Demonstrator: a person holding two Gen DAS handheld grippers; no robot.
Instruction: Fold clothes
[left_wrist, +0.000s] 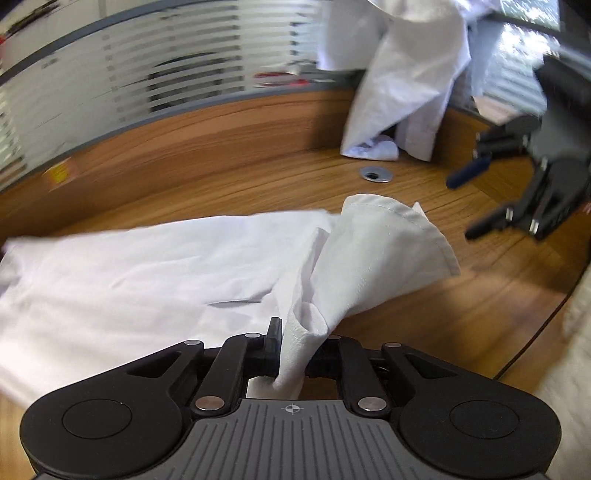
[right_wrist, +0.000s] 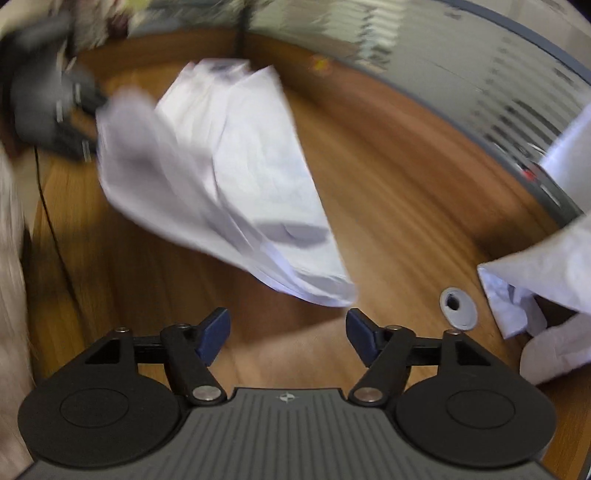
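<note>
A white garment (left_wrist: 129, 273) lies spread on the wooden desk (left_wrist: 240, 147). My left gripper (left_wrist: 293, 347) is shut on a bunched corner of it, and the cloth rises from the jaws into a lifted flap (left_wrist: 384, 243). In the right wrist view the same white garment (right_wrist: 229, 184) hangs blurred above the desk, held at the far left by the left gripper (right_wrist: 74, 122). My right gripper (right_wrist: 288, 332) stands open with nothing between its blue pads (right_wrist: 214, 332), just short of the cloth's lower edge. The right gripper (left_wrist: 517, 192) also shows at the right of the left wrist view, open.
More white clothing (left_wrist: 399, 81) hangs down at the back of the desk, also seen as white cloth (right_wrist: 546, 273) at the right. A grey cable grommet (left_wrist: 376, 173) sits in the desk top. A frosted glass partition (left_wrist: 166, 66) runs behind the desk.
</note>
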